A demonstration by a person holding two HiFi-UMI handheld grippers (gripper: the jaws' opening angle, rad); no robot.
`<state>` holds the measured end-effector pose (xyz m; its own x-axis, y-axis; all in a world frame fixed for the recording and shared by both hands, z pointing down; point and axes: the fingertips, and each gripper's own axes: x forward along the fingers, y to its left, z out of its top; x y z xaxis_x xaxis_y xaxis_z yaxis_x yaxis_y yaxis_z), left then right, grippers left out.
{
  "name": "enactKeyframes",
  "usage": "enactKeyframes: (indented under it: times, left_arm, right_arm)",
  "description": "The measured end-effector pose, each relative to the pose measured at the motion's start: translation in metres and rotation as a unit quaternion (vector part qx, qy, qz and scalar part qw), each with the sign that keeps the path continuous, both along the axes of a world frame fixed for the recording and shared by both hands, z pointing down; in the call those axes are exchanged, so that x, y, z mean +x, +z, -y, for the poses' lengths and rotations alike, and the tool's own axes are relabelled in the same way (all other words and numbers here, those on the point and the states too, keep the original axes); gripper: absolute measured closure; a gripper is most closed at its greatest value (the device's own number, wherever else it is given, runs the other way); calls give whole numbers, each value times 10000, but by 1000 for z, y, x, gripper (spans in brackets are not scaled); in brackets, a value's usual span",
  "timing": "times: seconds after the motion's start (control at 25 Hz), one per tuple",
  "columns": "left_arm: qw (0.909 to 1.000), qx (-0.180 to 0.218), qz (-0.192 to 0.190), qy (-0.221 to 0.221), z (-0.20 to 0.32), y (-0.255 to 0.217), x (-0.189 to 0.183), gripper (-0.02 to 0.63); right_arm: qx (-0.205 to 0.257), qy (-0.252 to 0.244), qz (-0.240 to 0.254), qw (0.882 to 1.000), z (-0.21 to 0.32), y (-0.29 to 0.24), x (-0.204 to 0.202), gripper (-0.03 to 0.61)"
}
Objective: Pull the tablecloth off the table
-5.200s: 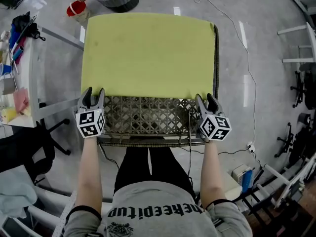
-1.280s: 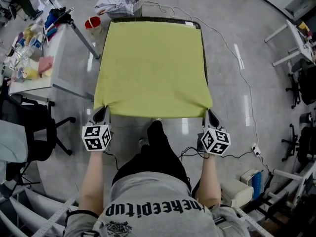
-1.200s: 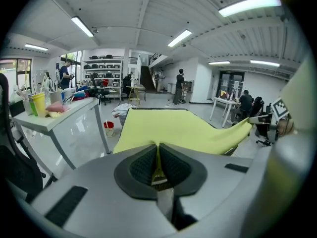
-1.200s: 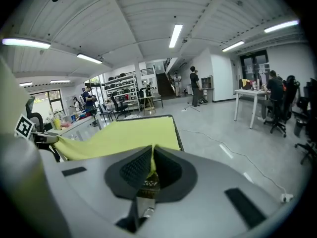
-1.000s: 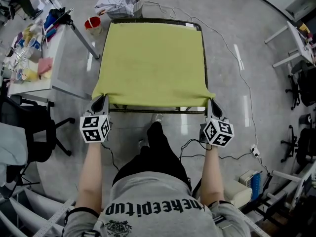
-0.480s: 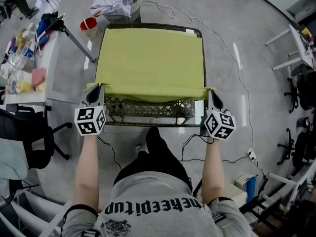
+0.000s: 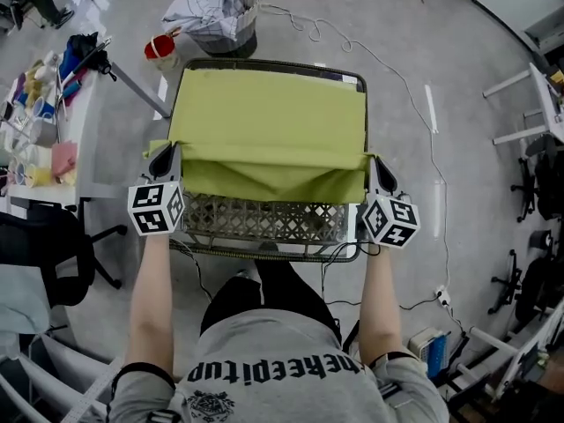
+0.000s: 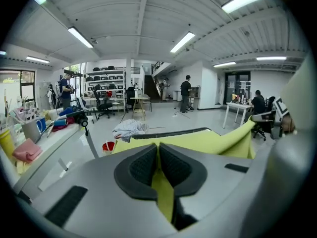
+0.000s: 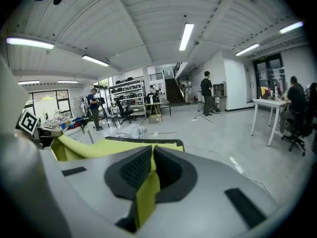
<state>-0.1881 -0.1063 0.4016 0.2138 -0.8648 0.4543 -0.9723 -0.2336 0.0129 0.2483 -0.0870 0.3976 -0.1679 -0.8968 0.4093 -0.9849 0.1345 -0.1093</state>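
Observation:
A yellow-green tablecloth covers most of a dark wicker table. Its near edge is lifted and sags in a fold between my two grippers, baring a strip of wicker close to me. My left gripper is shut on the near left corner of the cloth. My right gripper is shut on the near right corner. In the left gripper view the cloth runs pinched between the dark pads. In the right gripper view a strip of the cloth likewise hangs from between the closed pads.
A cluttered white side table stands to the left, with a black office chair nearer me. Beyond the table are a red bucket and a bin with bundled cloth. A cable trails over the floor on the right.
Both grippers have moved away from me over the table, carrying the cloth's near corners. The near edge now folds back over the cloth and a wider strip of wicker shows.

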Motion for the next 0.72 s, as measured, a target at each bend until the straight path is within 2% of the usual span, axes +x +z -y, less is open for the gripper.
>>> enactKeyframes:
  times: [0.24, 0.72]
  left_arm:
    - [9999, 85, 78, -96, 41, -6, 3, 589]
    - [9997, -30, 209, 155, 116, -3, 6, 588]
  right_arm:
    - [21, -104, 9, 9999, 43, 2, 3, 557]
    - [29, 32, -105, 9999, 103, 0, 3, 557]
